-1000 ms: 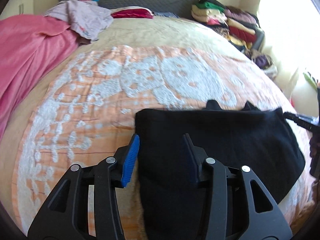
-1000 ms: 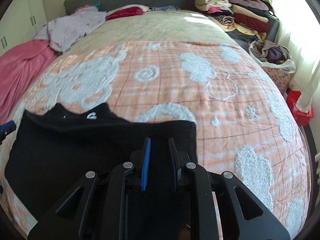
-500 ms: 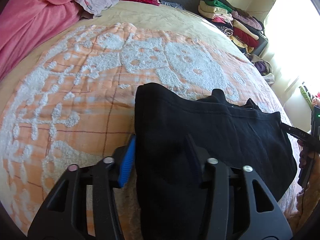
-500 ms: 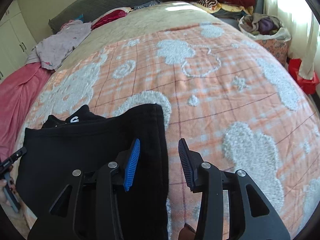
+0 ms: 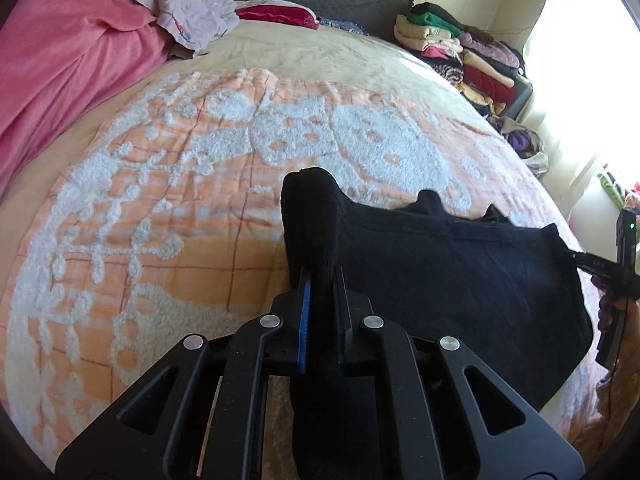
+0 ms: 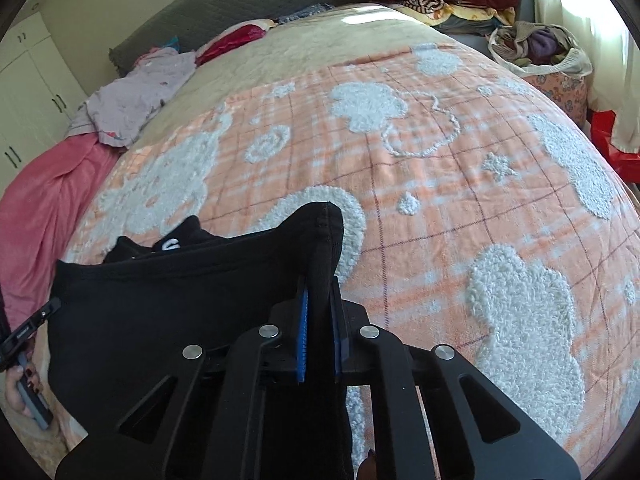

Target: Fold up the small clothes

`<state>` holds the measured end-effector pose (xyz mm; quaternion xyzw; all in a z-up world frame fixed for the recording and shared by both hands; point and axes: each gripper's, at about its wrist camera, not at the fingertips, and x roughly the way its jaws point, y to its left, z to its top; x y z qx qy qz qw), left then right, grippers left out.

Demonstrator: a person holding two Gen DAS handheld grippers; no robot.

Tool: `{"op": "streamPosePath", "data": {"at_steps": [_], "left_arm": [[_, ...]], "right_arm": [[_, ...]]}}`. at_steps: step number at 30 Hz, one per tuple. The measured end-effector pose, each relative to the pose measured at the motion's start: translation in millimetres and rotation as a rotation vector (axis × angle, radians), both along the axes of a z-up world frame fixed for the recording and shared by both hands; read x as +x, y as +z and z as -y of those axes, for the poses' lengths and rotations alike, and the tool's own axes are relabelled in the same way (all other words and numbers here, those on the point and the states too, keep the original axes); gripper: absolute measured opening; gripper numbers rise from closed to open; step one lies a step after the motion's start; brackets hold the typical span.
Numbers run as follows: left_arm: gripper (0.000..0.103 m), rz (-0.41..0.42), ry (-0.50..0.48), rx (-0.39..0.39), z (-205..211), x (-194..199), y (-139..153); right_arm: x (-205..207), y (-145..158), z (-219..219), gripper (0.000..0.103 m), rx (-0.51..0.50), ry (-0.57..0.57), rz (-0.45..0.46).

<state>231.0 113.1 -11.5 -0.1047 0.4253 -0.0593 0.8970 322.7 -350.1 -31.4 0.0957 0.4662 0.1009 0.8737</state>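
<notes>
Nearest in each wrist view, black cloth is pinched between blue-padded jaws: the left gripper (image 5: 320, 284) is clenched on one corner of the black knit garment (image 5: 460, 276), the right gripper (image 6: 319, 300) on the opposite corner (image 6: 320, 240) — both corners raised off the bed. Between them the garment lies spread on the orange-and-white fleece blanket (image 5: 168, 216). Farther off lie a pink blanket (image 5: 60, 68), a crumpled lilac garment (image 5: 188, 12) and a stack of folded clothes (image 5: 460, 52).

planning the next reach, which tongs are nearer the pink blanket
Left. The left tongs grip the black garment on the side toward the pink blanket; the right tongs grip its opposite edge.
</notes>
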Motion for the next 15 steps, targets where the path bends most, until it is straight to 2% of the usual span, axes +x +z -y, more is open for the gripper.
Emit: {"op": "streamPosePath", "data": {"at_steps": [5,7,9,10,15], "left_arm": [[0.007,-0.021,0.003,0.056,7,-3,-5],[0.007,-0.015,0.001,0.072,10,-6,-2],[0.013,-0.013,0.0,0.07,11,-8,0],[0.015,-0.011,-0.005,0.07,12,-10,2],[0.024,-0.002,-0.015,0.074,17,-19,8]], "right_arm": [[-3,-1,-1,0.017,-0.034,-0.027,0.005],[-8,3,-2,0.024,-0.056,-0.034,0.014],[-14,9,-1,0.03,-0.067,-0.039,0.033],[-18,13,0,0.04,-0.065,-0.045,0.044],[-36,27,3,0.048,-0.053,-0.048,0.075]]}}
